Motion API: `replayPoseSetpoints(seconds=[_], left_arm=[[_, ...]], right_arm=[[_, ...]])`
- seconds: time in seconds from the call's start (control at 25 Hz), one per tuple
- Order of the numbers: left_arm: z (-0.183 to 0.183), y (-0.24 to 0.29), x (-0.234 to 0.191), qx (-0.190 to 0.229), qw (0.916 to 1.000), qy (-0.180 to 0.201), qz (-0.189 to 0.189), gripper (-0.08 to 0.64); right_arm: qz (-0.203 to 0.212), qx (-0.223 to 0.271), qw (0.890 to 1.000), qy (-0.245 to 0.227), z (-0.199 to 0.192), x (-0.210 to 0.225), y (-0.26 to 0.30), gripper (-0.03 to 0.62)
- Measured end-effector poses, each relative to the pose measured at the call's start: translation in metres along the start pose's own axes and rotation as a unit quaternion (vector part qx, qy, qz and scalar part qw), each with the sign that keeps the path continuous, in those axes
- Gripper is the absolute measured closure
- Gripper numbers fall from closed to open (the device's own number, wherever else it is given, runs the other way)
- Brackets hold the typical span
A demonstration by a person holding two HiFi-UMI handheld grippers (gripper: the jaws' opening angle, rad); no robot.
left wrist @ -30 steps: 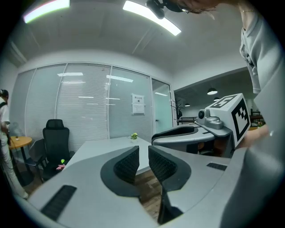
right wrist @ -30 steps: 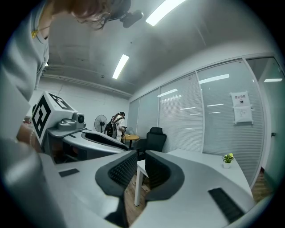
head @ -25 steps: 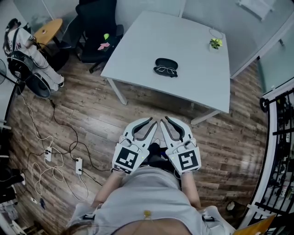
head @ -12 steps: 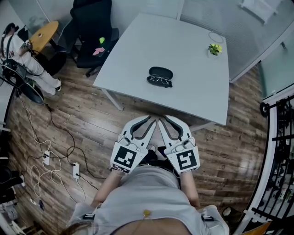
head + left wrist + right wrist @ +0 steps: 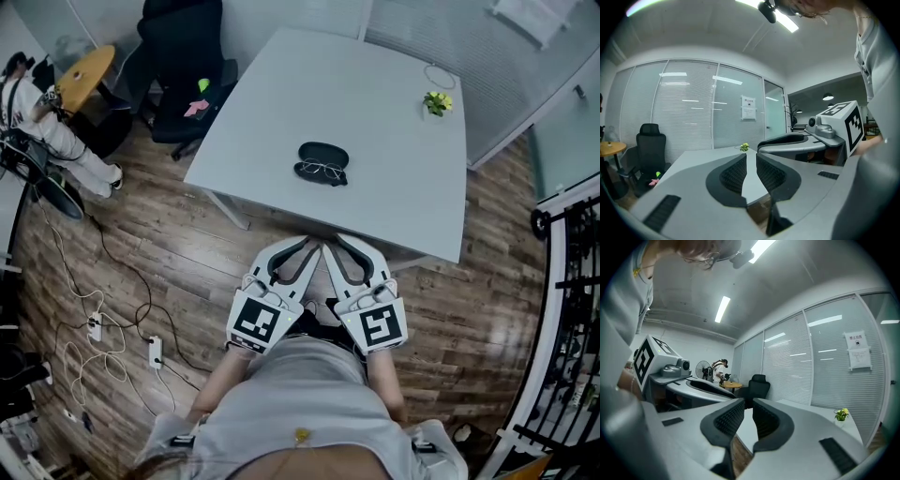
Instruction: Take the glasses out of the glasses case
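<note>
The left gripper (image 5: pixel 287 263) and right gripper (image 5: pixel 349 262) hover before the counter (image 5: pixel 394 178), jaws only narrowly apart, both empty. The glasses (image 5: pixel 321 172) lie on the counter just beside the black glasses case (image 5: pixel 324 153).

The table (image 5: pixel 394 122) has a smooth, matt, pale top. The floor (image 5: pixel 131 234) is brown wood plank with a faint sheen. The glasses case (image 5: pixel 323 152) looks dark, smooth and slightly glossy. The left gripper (image 5: pixel 750 158) and right gripper (image 5: pixel 748 401) are matt grey plastic, their fingers (image 5: pixel 733 174) faced with ribbed black pads.
</note>
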State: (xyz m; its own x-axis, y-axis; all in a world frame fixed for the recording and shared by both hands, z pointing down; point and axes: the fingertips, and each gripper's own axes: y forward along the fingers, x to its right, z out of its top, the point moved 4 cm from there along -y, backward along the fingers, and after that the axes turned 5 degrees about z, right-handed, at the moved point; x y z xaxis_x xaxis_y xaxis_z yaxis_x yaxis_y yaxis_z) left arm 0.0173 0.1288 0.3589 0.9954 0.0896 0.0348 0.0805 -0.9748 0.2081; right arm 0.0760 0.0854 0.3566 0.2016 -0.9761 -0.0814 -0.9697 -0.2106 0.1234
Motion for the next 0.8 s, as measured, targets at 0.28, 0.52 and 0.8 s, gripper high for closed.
replayPoseSetpoints(seconds=[0.28,0.52,0.8], left_arm=[[0.006,0.03,-0.017,0.005,0.9994,0.004,-0.033,0.485],[0.014,0.062,-0.044,0.008,0.9976,0.01,-0.068,0.485],[0.019,0.107,-0.082,0.005,0.9934,0.02,-0.113,0.485]], right_arm=[[-0.038,0.0,0.999,0.007,-0.001,0.024,0.013,0.529],[-0.072,-0.007,0.997,0.012,0.0,0.051,0.039,0.528],[-0.109,-0.011,0.994,0.022,0.001,0.083,0.082,0.529]])
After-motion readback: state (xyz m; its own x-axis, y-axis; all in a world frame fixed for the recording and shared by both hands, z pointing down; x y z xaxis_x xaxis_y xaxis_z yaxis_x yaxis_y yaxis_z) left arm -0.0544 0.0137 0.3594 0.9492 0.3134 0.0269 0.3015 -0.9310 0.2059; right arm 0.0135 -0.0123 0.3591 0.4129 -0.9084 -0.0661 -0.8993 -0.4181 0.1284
